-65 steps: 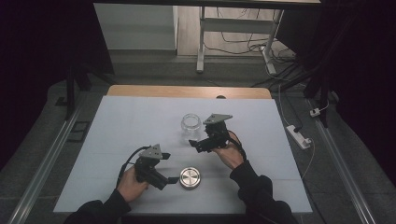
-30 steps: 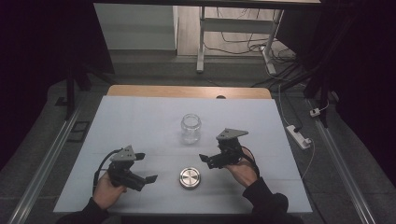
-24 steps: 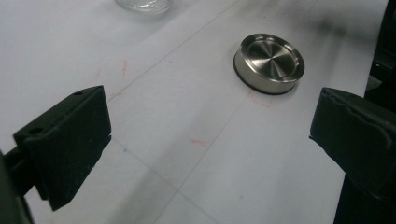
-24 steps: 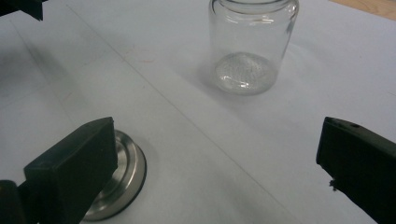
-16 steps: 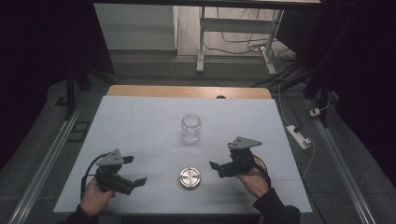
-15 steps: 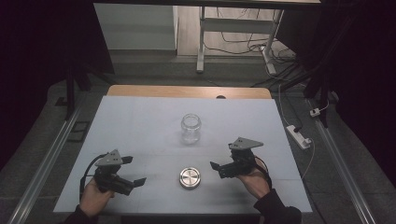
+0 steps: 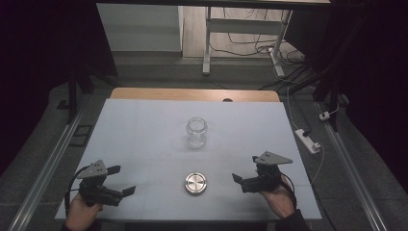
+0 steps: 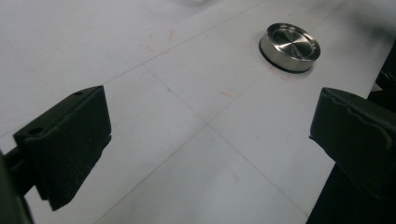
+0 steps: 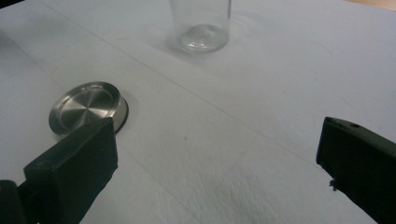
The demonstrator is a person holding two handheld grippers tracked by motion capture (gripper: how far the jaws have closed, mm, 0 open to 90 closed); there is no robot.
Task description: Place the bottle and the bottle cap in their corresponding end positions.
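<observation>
A clear glass jar point(image 7: 196, 132) stands upright and uncapped in the middle of the white table point(image 7: 144, 130). Its round steel lid point(image 7: 195, 183) lies flat nearer the front edge. My left gripper point(image 7: 122, 180) rests at the front left, open, with nothing between its jaws. In the left gripper view the lid point(image 8: 289, 41) lies ahead to the right, well beyond the open left gripper point(image 8: 210, 140). My right gripper point(image 7: 245, 169) sits at the front right, open and empty. The right gripper view has the lid point(image 9: 88, 106) just past its left jaw and the jar point(image 9: 201, 28) farther off.
A wooden strip point(image 7: 192, 94) edges the table's far side. A white power strip point(image 7: 307, 140) lies on the floor to the right, and a metal rail point(image 7: 43, 173) runs along the left. Desk legs point(image 7: 207, 43) and cables stand behind the table.
Both hands have drawn back toward the near edge and apart: the left gripper away from the lid to the left, the right gripper from beside the jar to the front right.
</observation>
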